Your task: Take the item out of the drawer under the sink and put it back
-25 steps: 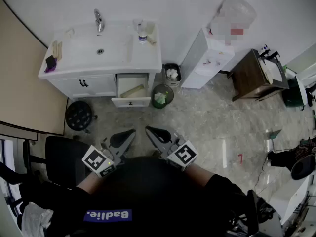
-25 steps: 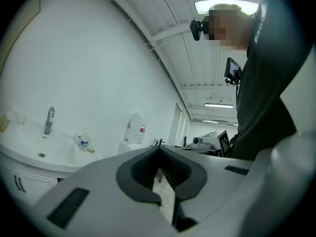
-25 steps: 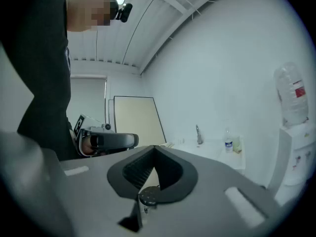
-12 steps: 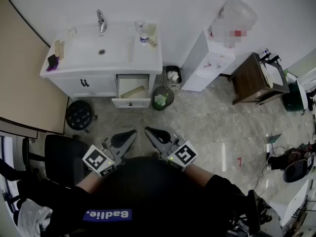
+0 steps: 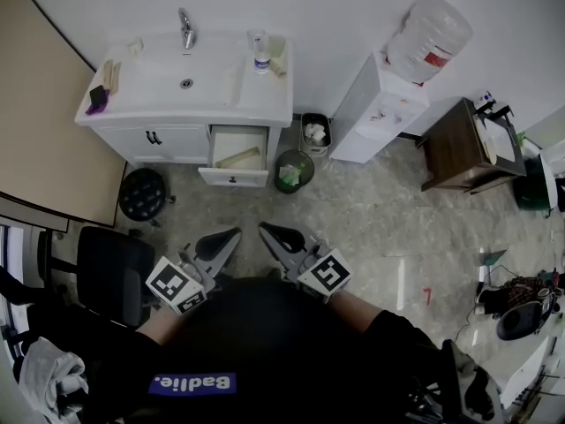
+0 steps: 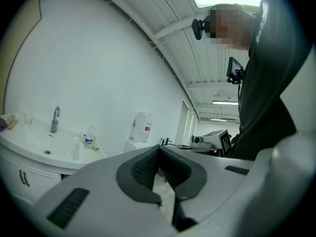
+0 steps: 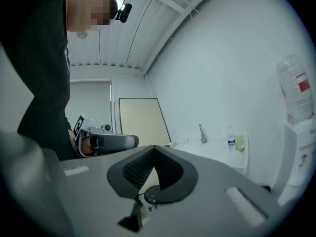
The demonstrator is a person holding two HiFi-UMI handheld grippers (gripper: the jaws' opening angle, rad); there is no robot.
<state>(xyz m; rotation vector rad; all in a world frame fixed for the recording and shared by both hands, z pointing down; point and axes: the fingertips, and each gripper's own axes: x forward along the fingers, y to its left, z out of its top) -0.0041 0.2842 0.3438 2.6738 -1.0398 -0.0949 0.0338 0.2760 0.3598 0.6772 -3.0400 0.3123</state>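
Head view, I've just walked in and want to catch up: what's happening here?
A person stands back from the sink with a left hand-held gripper and a right hand-held gripper, both shut and empty. The drawer under it is open, a pale item lying inside, not touched by either.

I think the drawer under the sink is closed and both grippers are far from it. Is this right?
No: the head view shows the drawer open, a pale item inside. The left gripper and right gripper are indeed far from it.
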